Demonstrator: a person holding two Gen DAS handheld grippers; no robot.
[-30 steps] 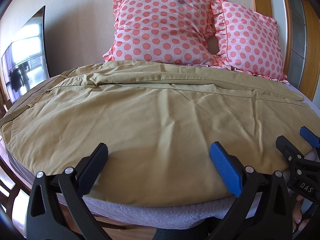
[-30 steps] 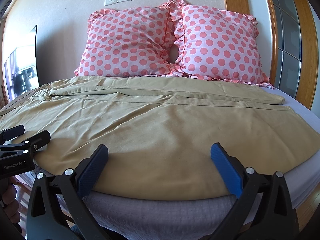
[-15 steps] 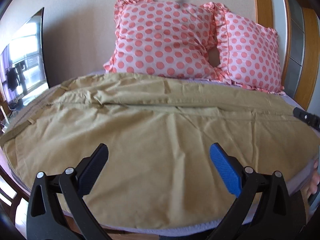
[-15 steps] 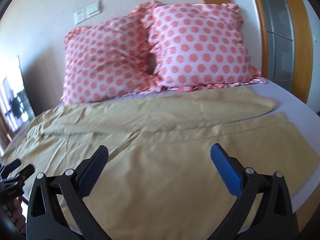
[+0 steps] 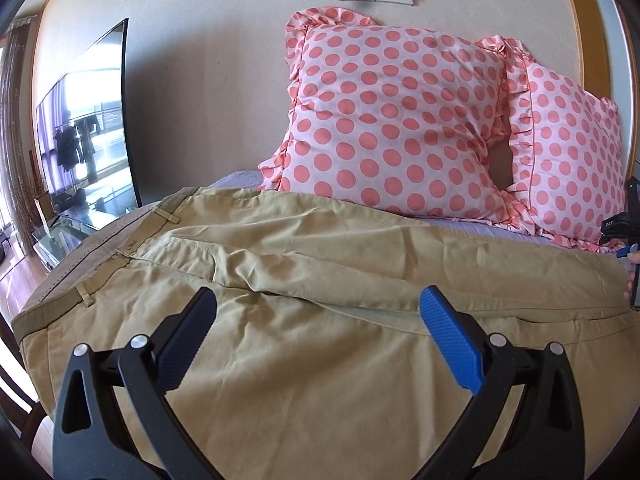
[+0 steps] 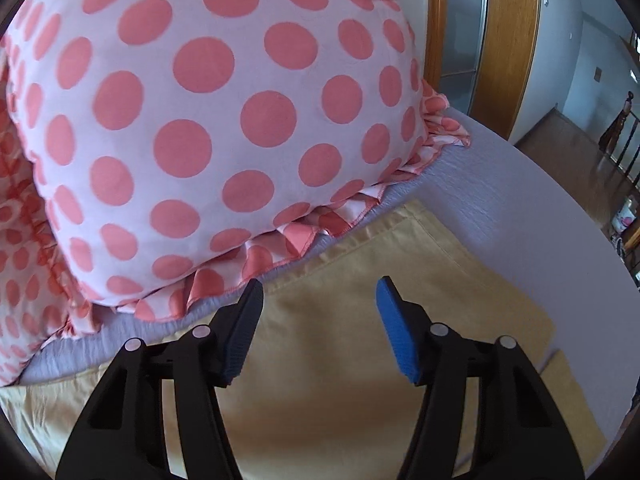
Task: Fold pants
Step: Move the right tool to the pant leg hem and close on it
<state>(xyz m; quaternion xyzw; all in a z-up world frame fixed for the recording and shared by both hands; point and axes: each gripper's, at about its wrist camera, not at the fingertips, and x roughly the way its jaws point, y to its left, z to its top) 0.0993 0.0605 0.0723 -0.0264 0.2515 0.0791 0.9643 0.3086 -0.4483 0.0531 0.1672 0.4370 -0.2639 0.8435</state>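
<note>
Tan pants [image 5: 320,272] lie spread across the bed, waistband [image 5: 84,280] at the left, legs running right. My left gripper [image 5: 318,316] is open and empty, hovering over the seat area near the crotch. My right gripper [image 6: 318,300] is open and empty, with its jaws narrower than the left's, just above the far leg's hem [image 6: 400,248] near the pillow; it also shows at the right edge of the left wrist view [image 5: 626,232]. The pants in the right wrist view [image 6: 360,360] fill the lower frame.
Two pink polka-dot pillows [image 5: 392,120] [image 6: 208,120] lean on the wall behind the pants. A TV [image 5: 84,136] stands at the left. The lilac bed sheet [image 6: 520,216] runs right to the bed edge; a wooden door frame [image 6: 508,40] lies beyond.
Both grippers moved forward over the bed. The left shifted toward the waistband side; the right swung far right and down to the far leg's hem by the pillow, its jaws narrowing.
</note>
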